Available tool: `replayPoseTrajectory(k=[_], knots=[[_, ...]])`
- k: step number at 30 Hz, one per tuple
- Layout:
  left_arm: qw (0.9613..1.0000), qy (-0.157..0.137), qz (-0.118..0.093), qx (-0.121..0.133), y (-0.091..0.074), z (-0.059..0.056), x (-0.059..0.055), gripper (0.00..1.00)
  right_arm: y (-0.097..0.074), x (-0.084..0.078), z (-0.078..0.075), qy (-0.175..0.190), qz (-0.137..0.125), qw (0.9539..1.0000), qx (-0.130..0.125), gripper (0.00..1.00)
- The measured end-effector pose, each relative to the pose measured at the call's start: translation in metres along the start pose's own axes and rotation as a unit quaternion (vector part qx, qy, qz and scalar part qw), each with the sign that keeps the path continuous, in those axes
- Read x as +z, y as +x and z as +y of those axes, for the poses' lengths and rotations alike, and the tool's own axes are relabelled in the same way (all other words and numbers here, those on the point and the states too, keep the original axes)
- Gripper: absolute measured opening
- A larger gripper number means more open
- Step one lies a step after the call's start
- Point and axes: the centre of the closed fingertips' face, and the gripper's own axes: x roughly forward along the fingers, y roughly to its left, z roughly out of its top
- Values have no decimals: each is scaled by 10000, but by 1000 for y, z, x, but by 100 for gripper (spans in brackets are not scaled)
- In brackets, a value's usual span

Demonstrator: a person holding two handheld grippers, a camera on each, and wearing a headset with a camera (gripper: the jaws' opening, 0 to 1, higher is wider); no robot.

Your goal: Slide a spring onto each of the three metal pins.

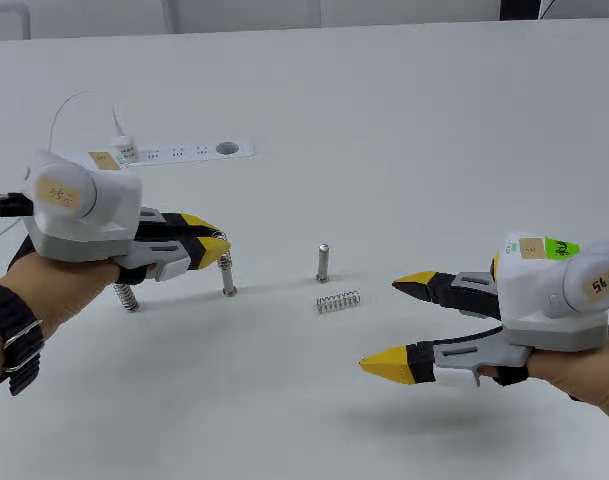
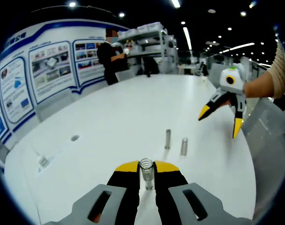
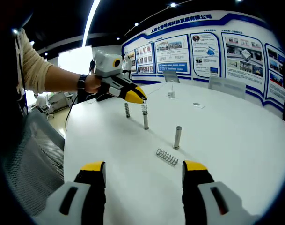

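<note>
left gripper: jaws pinched on spring, tips angled down
right gripper: jaws wide apart, hovering, aimed left

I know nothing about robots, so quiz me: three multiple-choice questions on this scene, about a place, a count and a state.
1. Where is the loose coiled metal spring? A) lying on the white table beside the bare metal pin; B) on the floor; C) in a box.
2. How many upright metal pins stand there? A) two; B) three; C) five.
3. How is the right gripper? A) open, holding nothing; B) shut on a spring; C) shut on a pin.
Answers: 1 A, it lies flat next to that pin. 2 B, the bare one, a spring-covered pin, and a pin under the left gripper. 3 A, its yellow-tipped jaws stand apart with nothing between.
</note>
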Motion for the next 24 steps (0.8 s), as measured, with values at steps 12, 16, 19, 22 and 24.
replayPoseTrajectory(k=[12, 16, 19, 22, 24], knots=[[10000, -36, 57, 23, 6, -1, -10, 10, 1, -2, 0, 42, 8, 10000, 4, 67], [9999, -56, 78, 28, 9, -1, -13, 10, 1, -3, -1, 62, 9, 10000, -1, 67], [9999, -72, 103, 28, 10, -1, -16, 10, 1, -3, -1, 75, 7, 10000, -7, 67], [9999, -67, 116, 24, 11, -1, -18, 10, 1, -3, -1, 89, 2, 10000, -9, 67], [9999, -80, 125, 24, 12, -1, -19, 10, 1, -4, -1, 100, 9, 9999, -6, 67]])
